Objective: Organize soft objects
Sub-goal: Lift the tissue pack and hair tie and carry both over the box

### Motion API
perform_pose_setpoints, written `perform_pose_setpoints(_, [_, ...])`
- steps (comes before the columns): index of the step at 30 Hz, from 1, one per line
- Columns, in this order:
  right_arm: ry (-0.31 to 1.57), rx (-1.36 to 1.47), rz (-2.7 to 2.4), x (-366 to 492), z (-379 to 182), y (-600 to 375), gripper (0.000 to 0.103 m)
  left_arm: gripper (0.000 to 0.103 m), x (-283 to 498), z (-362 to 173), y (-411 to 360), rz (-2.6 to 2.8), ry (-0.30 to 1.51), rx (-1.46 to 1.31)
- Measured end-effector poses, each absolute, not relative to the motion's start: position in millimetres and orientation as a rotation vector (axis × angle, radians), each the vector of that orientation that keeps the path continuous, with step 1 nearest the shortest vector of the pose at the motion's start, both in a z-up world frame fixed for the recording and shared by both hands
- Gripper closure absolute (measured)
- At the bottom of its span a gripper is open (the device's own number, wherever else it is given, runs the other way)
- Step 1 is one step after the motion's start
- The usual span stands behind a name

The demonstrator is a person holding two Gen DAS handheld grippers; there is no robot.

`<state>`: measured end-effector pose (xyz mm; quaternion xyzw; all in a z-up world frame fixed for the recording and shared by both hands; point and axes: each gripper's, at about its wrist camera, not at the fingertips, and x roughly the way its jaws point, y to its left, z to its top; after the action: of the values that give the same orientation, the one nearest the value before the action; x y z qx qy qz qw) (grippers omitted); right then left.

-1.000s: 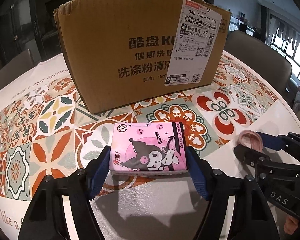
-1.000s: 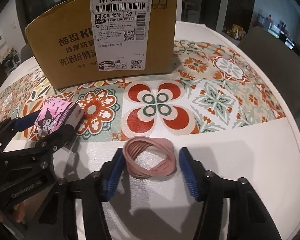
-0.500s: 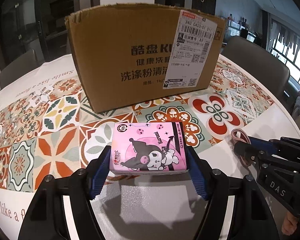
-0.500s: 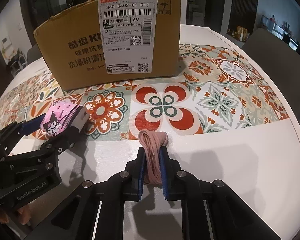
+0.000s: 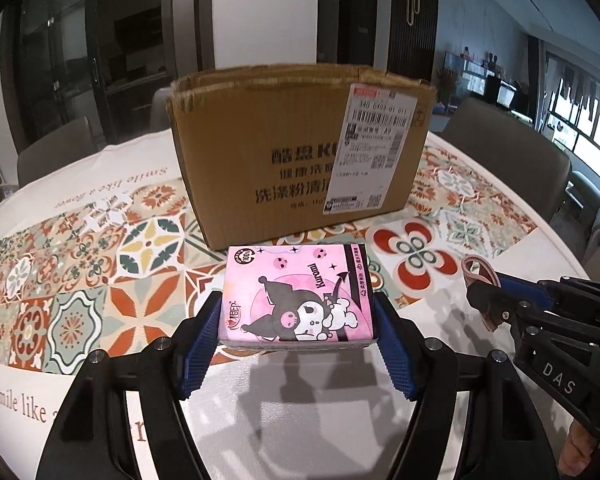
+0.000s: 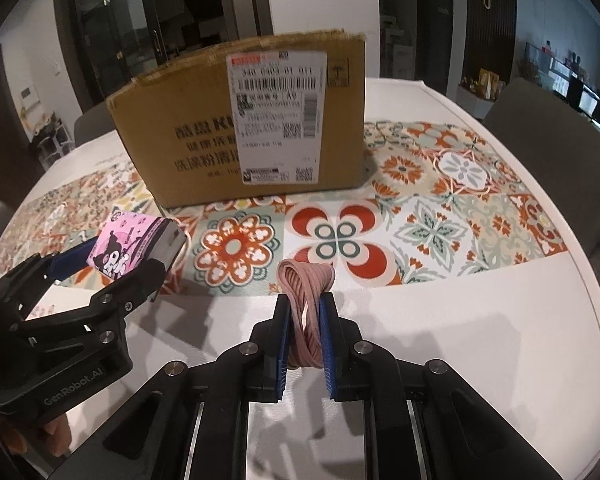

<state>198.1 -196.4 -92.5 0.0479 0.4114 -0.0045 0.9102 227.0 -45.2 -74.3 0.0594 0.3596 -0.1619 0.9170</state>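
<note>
both picks looking done, drop-off pending. l gripper (image 5: 298, 340) clamping pink tissue pack (image 5: 296, 294) by its sides, pack clear of table. r gripper (image 6: 303, 332) squeezing pink hair band (image 6: 306, 312) flat btwn jaws, also off surface. box (image 5: 300, 152) sitting behind both, top open, prob the target; inside not visible. round table (image 6: 480, 320), white w/ tile-print cloth, chairs around, dim room, windows at right.
</note>
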Motion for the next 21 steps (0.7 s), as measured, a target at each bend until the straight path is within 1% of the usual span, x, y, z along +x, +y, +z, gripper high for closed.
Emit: perform_pose_setpoints(21, [0.65, 0.097, 0.031, 169, -20, -195, 0.087, 0.031, 193, 1, -39, -0.3, 0.549, 0.088])
